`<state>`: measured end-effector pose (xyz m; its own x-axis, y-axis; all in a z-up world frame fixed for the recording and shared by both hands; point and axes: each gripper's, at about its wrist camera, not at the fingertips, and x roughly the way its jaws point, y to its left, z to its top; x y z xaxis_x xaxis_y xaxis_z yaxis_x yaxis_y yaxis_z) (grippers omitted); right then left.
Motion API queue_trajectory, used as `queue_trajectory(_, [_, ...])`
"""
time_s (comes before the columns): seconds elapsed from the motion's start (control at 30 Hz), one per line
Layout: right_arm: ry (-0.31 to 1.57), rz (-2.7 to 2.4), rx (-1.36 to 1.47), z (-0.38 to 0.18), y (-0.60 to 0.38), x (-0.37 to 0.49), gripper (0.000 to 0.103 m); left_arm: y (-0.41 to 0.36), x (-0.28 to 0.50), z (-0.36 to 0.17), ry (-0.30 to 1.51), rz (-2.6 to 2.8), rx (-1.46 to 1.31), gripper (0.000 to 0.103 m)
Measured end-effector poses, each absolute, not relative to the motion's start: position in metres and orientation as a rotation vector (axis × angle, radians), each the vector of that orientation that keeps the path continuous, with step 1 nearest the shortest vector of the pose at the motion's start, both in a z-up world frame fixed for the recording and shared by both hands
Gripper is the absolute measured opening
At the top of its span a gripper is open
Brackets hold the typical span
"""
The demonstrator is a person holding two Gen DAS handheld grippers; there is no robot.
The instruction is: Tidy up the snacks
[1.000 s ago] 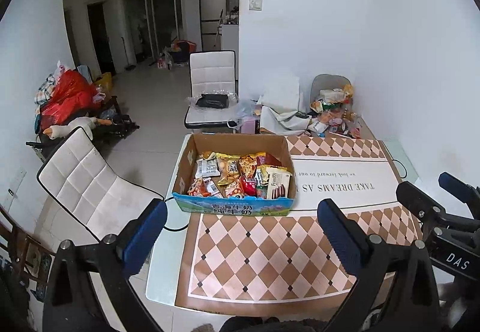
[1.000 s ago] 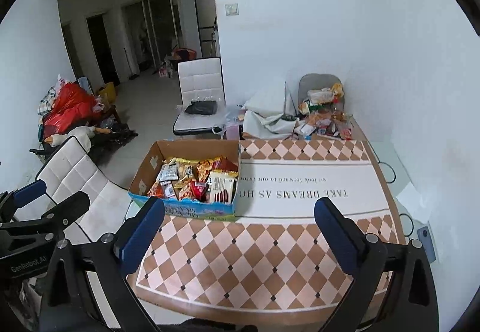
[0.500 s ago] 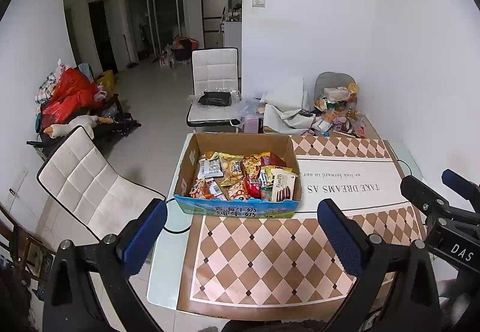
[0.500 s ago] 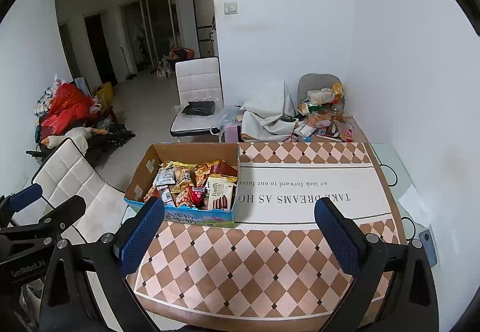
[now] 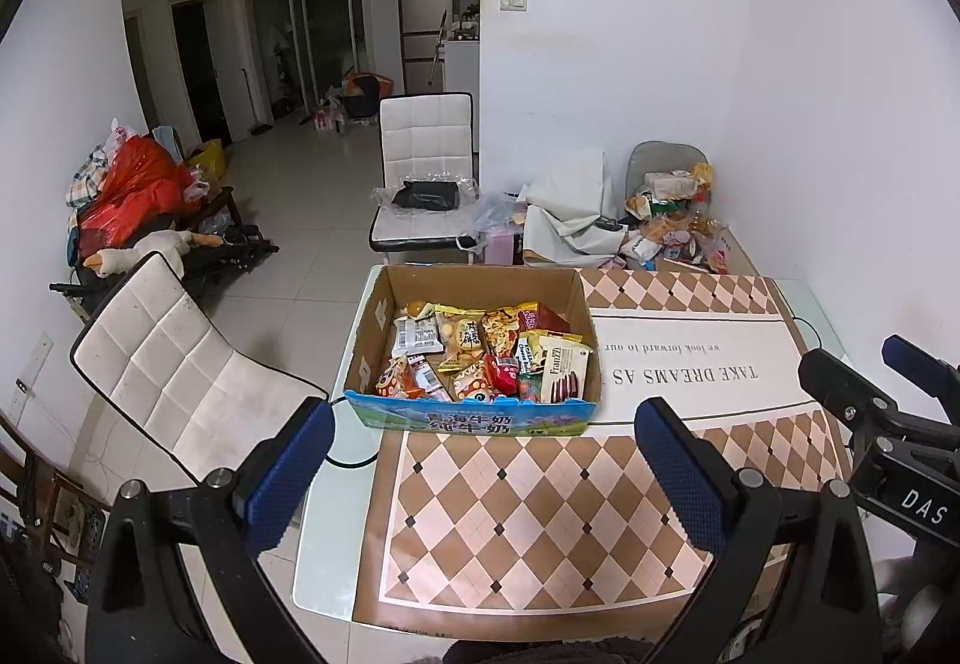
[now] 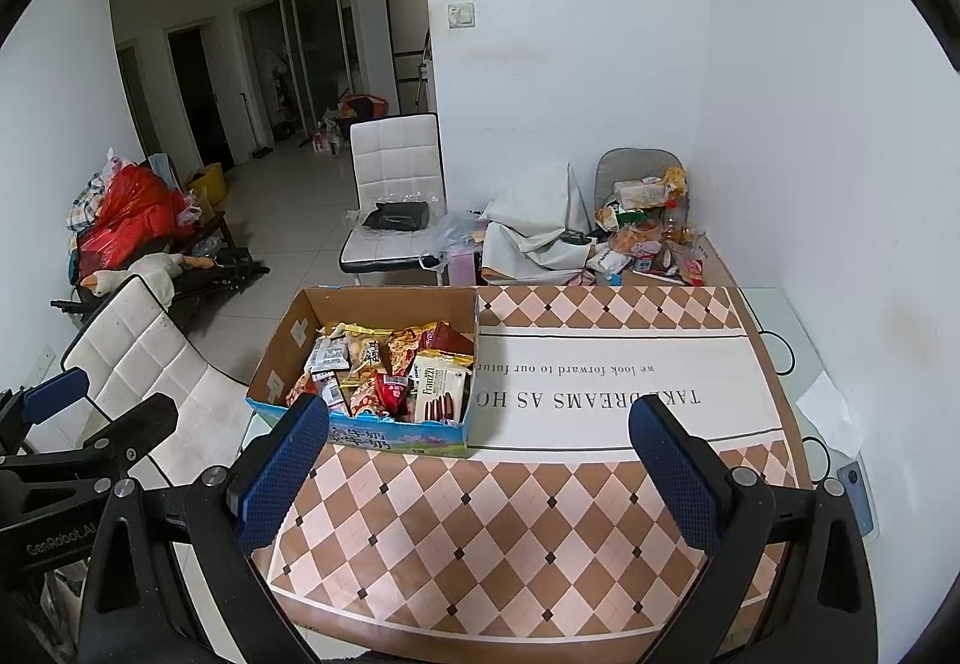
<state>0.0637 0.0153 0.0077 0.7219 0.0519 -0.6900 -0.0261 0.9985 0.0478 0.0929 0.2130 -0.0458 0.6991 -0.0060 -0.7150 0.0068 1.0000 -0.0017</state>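
The snacks [image 5: 480, 358] lie jumbled in a cardboard box [image 5: 474, 418] at the desk's [image 5: 528, 514] left edge, none on the checked mat. That fits packets just gathered or awaiting sorting. Both the left gripper [image 5: 480, 475] and right gripper [image 6: 474, 469] hang back with fingers spread, holding nothing.

left claw [image 5: 480, 460]: black frame, blue textured pads, silver screws | right claw [image 6: 477, 460]: same, "DAS" label

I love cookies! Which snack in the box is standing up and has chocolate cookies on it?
The white Franzzi pack, upright in the cardboard box's near right corner; other snacks are crinkly bags.
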Motion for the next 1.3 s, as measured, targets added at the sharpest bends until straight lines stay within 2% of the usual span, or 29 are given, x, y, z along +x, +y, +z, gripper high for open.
queue_trajectory(1.3, [0.764, 0.051, 0.027, -0.0016, 0.0173, 0.0665, 0.102, 0.2158, 0.0985, -0.0448, 0.798, -0.003, -0.001, 0.102])
